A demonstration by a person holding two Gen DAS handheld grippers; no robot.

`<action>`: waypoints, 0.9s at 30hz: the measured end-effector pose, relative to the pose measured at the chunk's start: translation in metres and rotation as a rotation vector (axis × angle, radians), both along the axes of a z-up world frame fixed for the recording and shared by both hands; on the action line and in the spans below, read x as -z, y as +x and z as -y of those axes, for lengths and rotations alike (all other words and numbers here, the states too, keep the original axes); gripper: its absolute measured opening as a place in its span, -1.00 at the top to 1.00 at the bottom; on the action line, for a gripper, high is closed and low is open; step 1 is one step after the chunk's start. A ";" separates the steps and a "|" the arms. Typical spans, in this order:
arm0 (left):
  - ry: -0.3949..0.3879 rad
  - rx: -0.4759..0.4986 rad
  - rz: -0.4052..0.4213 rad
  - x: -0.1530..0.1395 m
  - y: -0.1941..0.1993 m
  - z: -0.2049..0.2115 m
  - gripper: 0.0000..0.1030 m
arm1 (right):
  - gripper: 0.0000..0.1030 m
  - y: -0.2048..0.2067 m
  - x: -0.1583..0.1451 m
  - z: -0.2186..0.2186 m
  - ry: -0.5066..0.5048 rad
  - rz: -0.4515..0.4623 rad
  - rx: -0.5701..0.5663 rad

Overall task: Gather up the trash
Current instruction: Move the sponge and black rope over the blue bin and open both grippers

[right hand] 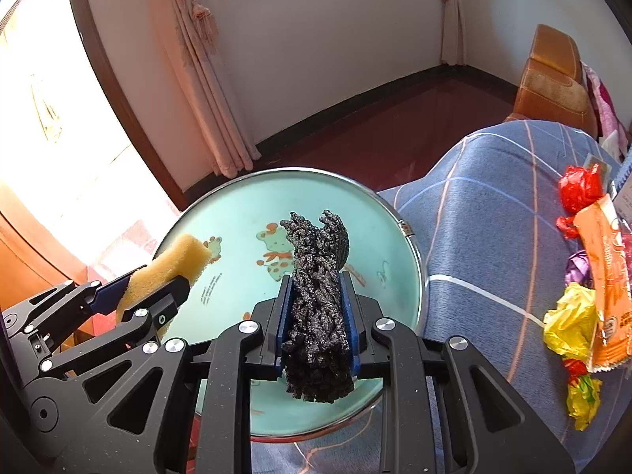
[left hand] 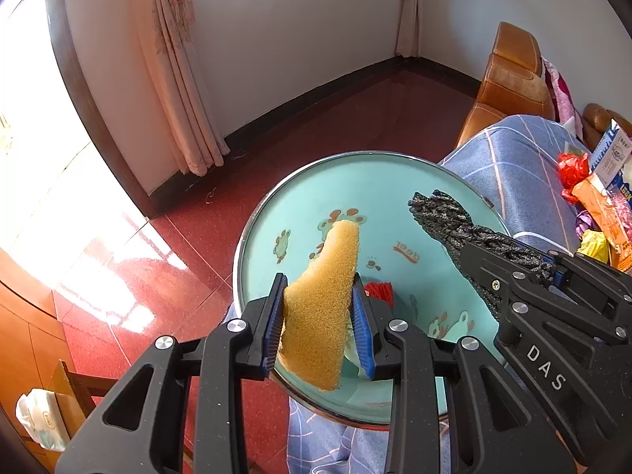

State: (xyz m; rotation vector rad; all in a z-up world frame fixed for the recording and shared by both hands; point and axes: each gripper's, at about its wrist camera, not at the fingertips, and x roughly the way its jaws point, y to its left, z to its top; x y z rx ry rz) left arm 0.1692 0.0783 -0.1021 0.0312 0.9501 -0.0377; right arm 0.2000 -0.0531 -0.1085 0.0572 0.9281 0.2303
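Red tiled floor, white walls, pink curtains on the left, a window at the far side. Blue checked bedding covers the right side of the scene and runs under the basin; an orange chair stands far right.

Teal enamel basin with cartoon prints sits just left of the bedding, directly below both claws, its open mouth facing up. It looks like the collecting vessel. A red scrap lies in it, partly hidden behind the left claw.

More litter waits on the bedding, right of the basin and well apart from it: red wrapper, orange snack packet, yellow crumpled wrapper.

Left claw is clamped on a yellow sponge piece. The sponge's long axis runs along the fingers, its far end sticking out over the basin's middle, its near end hanging past the near rim.

Right claw is nearly together, clamped on a dark knotted mesh bundle. The long axis again follows the fingers, with the far tip over the basin's centre.

Key relation: both held pieces hang above the basin interior, tilted downward, with the left claw on the basin's left half and the right claw on its right half. Judging by that, letting go would likely drop both inside. The sponge's near end is the risk, being close to the rim.
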 end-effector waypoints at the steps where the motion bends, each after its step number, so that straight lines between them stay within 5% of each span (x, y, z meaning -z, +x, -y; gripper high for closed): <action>1: 0.002 -0.002 -0.002 0.001 0.001 0.000 0.38 | 0.51 0.001 0.001 0.000 0.002 -0.002 -0.001; 13: 0.009 -0.010 -0.015 0.005 0.006 -0.002 0.34 | 0.12 0.003 -0.001 0.011 0.009 0.007 0.038; 15: 0.015 -0.014 -0.008 0.004 0.004 -0.002 0.19 | -0.02 0.000 -0.006 0.015 0.003 0.026 0.052; 17: 0.020 -0.015 0.005 0.001 0.001 -0.001 -0.22 | -0.20 -0.005 -0.012 0.021 -0.004 0.051 0.074; 22: 0.023 -0.020 0.032 -0.008 -0.007 0.002 -0.43 | -0.34 -0.016 -0.025 0.036 -0.005 0.081 0.117; 27: 0.014 -0.002 0.048 -0.018 -0.016 0.010 -0.43 | -0.34 -0.034 -0.043 0.050 -0.026 0.140 0.155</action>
